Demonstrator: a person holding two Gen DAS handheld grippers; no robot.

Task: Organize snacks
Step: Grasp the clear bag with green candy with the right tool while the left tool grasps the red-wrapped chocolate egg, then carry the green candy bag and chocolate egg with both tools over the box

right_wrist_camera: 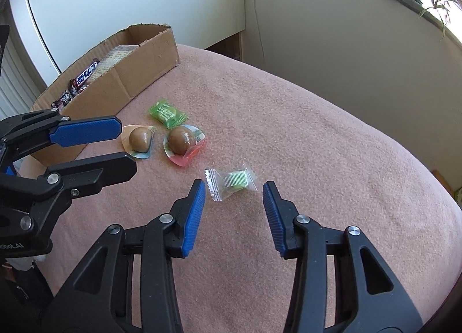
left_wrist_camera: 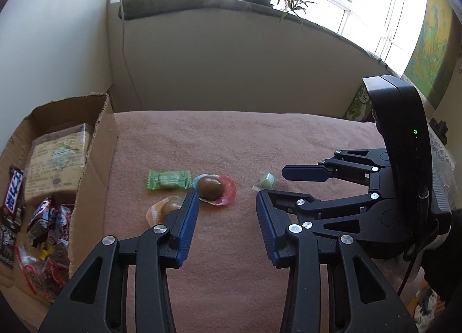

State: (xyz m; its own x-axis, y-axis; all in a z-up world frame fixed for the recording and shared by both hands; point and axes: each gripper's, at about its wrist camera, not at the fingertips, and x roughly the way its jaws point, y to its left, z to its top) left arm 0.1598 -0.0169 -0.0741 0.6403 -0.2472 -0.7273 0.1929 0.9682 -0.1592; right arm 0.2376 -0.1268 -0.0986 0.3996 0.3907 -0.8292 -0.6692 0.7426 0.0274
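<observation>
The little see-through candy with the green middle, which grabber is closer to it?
Right. The right gripper sits open just short of the clear-wrapped candy; the left gripper is open farther off, by the two brown egg packs.

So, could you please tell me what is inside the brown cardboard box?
The brown cardboard box holds a clear-wrapped cracker block, a dark chocolate bar and crumpled red-and-white wrappers. Anything beneath them is covered.

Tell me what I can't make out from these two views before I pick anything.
- Cardboard box contents: right wrist view, near wall hides most.
- Orange-edged egg pack: left wrist view, partly behind the left gripper finger.
- Green packet print: too small.
- Box's near end: left wrist view, cut off.
</observation>
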